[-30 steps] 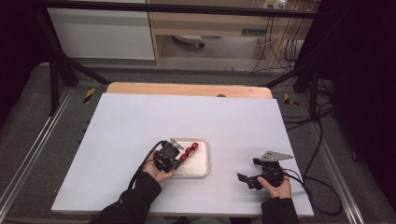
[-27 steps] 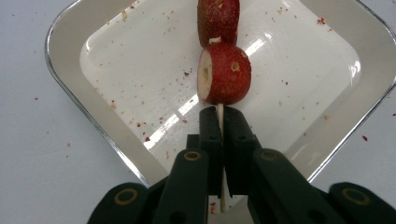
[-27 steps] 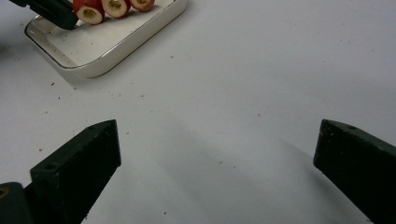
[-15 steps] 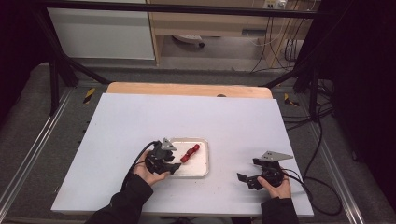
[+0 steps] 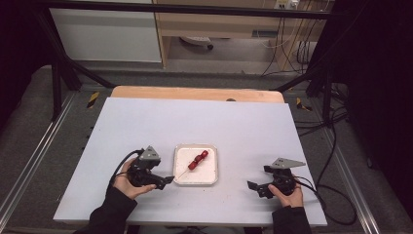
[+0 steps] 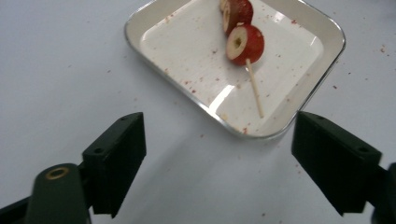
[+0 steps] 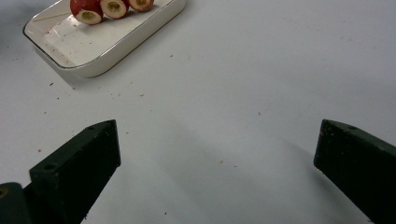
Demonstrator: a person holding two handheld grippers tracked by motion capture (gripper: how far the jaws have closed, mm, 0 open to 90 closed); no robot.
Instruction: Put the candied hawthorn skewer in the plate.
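The jaws of both grippers stand wide open, and we see nothing held between them. The left gripper (image 5: 165, 180) sits in the person's left hand (image 5: 127, 181), low over the white worktop (image 5: 195, 126), just beside the left edge of a small white tray (image 5: 210, 155). In the left gripper view its two black jaws rise from the bottom, and the near corner of the tray lies between them, a little farther on.

In the tray lies a thin wooden stick (image 6: 254, 89) with red fruit slices (image 6: 244, 43) pushed onto it. The slices are round, red on the outside and pale in the middle. The bare end of the stick points toward the left gripper. Little red crumbs dot the tray and the worktop around it.

The right gripper (image 5: 254, 186) is in the person's right hand (image 5: 287, 194), near the front edge of the worktop, well apart from the tray. Its jaws point toward the tray. In the right gripper view we see bare worktop between the jaws, and the tray with the fruit sits far off at the top left.

A black cable (image 5: 336, 214) trails from the right gripper off the worktop.
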